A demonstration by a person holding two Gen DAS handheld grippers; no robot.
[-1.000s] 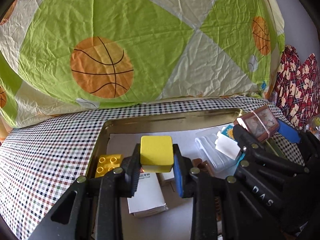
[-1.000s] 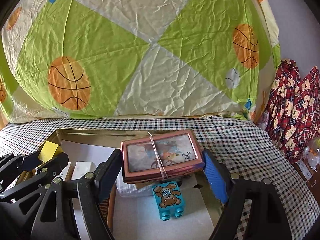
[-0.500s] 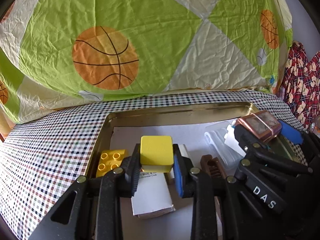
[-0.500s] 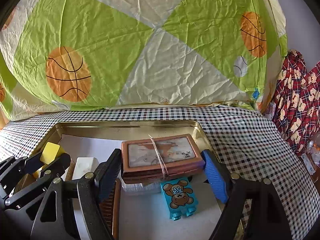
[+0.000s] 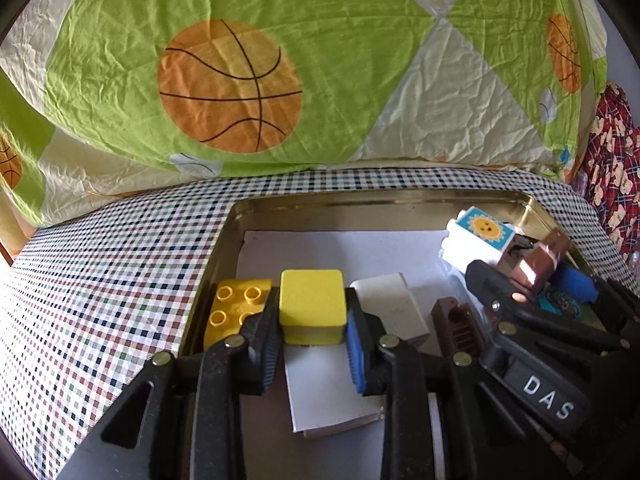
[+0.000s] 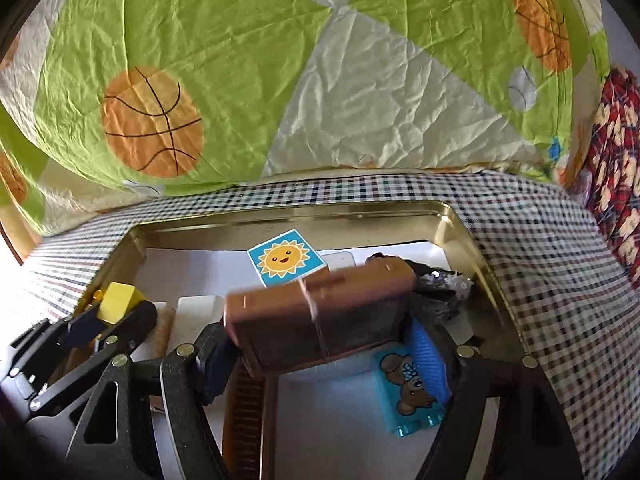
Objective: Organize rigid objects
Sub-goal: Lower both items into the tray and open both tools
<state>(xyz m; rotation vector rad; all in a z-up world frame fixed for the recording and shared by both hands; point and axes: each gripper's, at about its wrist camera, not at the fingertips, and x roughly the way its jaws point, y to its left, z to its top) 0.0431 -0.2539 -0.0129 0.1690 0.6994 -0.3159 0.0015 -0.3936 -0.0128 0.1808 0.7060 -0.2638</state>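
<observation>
My left gripper [image 5: 313,322] is clenched on a yellow cube [image 5: 312,305], both pads pressed flat against its sides, and I hold it just above the gold tin tray [image 5: 360,199] that sits on the checked cloth [image 5: 112,272]. Under the cube lies a white card box [image 5: 332,388], with a yellow stud brick [image 5: 236,305] just to its left against the tray wall and a white block [image 5: 386,300] just to its right; a brown comb [image 5: 460,326] lies beside that. My right gripper [image 6: 324,350] carries a copper-coloured case [image 6: 320,312] bound with a thin string; the case is tilted and blurred, and the jaws are closing with it between the blue pads [image 6: 426,356]. Below it in the tray I see a teal bear brick [image 6: 412,392], and behind it a white block with a sun sticker [image 6: 285,258]. A basketball-print quilt [image 6: 320,80] rises behind the tray.
</observation>
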